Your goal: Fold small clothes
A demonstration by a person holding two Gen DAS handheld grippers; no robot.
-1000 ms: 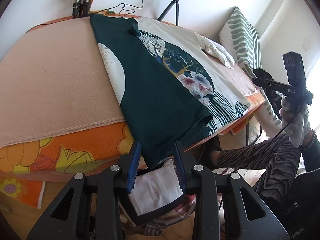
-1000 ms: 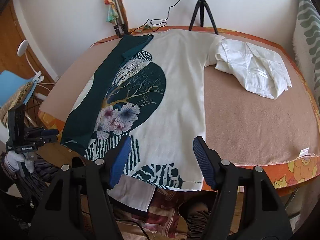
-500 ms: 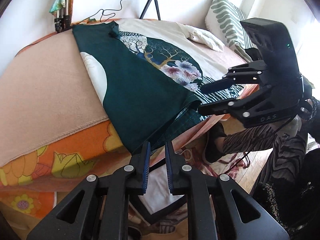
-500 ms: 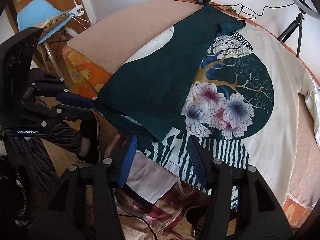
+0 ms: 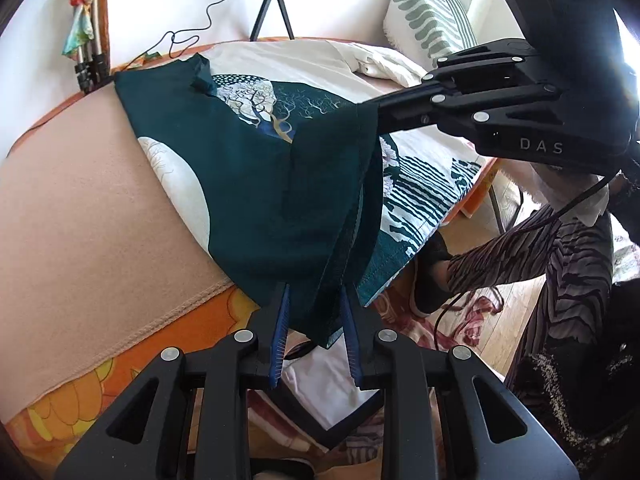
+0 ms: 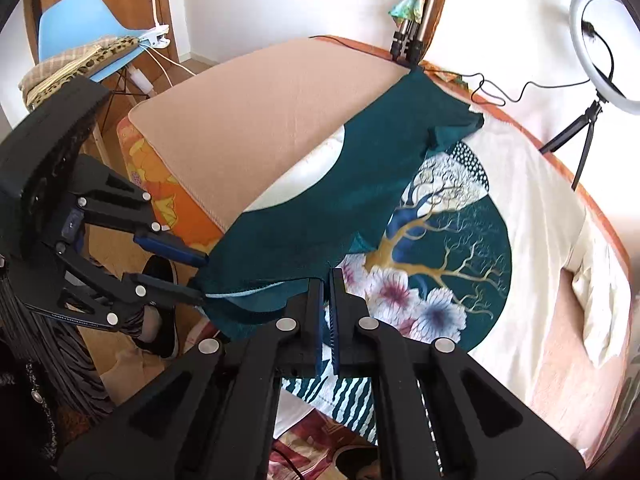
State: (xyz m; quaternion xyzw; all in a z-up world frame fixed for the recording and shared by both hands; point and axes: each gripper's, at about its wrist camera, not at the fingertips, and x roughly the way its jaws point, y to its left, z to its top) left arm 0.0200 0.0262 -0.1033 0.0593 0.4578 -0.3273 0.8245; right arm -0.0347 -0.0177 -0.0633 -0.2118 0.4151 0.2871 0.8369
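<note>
A cream shirt (image 5: 420, 184) with a tree-and-flower print lies on the blanket-covered table (image 5: 80, 200), its dark green side (image 5: 240, 168) folded over the print. At the table's front edge my left gripper (image 5: 316, 320) has the bunched green hem between its jaws, which are opening, and the pads still touch the cloth. My right gripper (image 5: 378, 118) is shut on the green fold's edge and holds it a little above the print. The right wrist view shows the right gripper (image 6: 329, 280), the shirt (image 6: 520, 220) and the left gripper (image 6: 198, 278) on the hem corner.
A crumpled white garment (image 5: 384, 66) lies at the table's far right. A ring light tripod (image 5: 272, 12), a folded tripod (image 5: 90, 60) and a cable stand by the wall, with a striped pillow (image 5: 428, 28) beside them. A person's striped leg (image 5: 520, 256) is right of the table, and a blue chair (image 6: 80, 24) to the left.
My right gripper swung left across the shirt, shut on the green fold's edge and raised it. My left gripper narrowed, then widened a little, with the hem now between its jaws.
</note>
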